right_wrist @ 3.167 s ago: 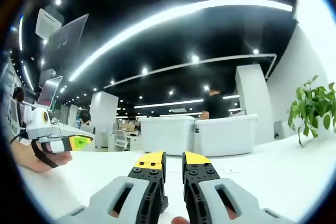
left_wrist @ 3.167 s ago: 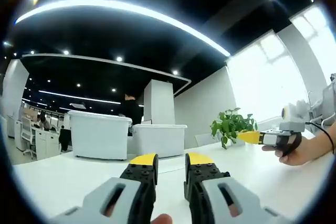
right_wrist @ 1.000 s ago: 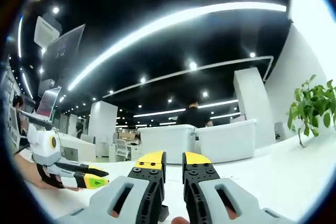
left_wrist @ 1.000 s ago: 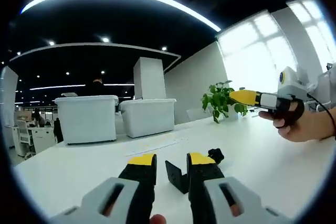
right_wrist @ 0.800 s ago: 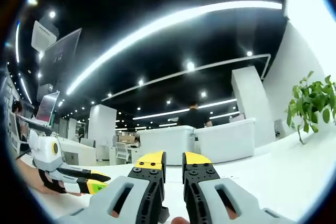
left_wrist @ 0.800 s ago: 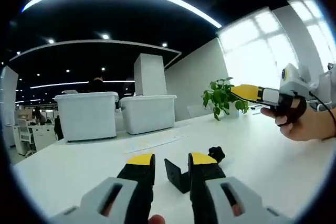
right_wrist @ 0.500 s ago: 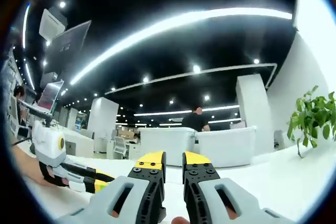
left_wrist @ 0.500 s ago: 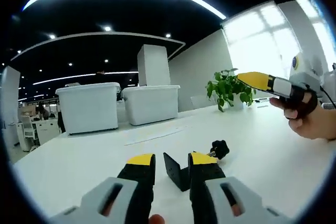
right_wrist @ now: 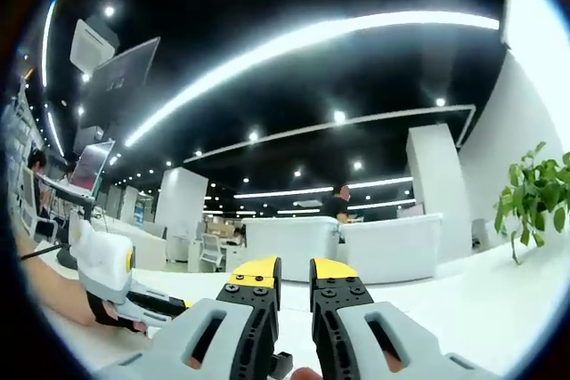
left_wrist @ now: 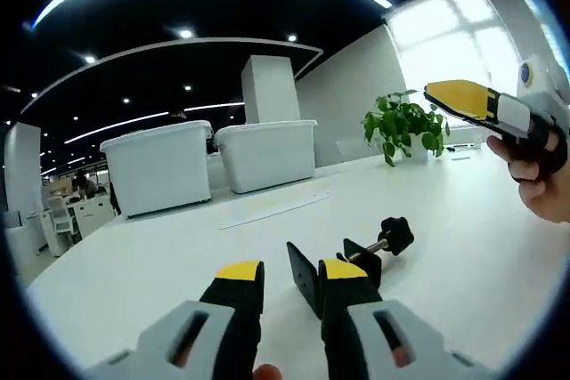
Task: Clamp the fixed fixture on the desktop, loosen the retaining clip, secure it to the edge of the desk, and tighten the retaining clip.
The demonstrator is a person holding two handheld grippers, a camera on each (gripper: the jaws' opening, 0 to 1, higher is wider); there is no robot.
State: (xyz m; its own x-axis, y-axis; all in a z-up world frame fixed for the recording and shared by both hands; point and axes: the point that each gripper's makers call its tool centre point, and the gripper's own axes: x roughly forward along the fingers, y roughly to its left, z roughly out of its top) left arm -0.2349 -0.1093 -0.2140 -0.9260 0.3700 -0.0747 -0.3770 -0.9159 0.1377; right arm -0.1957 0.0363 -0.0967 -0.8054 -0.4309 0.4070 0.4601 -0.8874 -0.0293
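Our left gripper (left_wrist: 289, 273) has its jaws narrowly parted, empty, hanging low over the desk (left_wrist: 160, 255). The fixture (left_wrist: 343, 260) lies just past the right jaw at one o'clock, bracket plate nearest, knob beyond. Our right gripper (right_wrist: 294, 271), jaws also narrow and empty, points up and away. Risk: closing off-centre, we'd pinch the plate's edge and skid the fixture across the slick desk.

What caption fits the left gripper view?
Yellow-tipped left tool open over a black metal screw clamp on the white desk.
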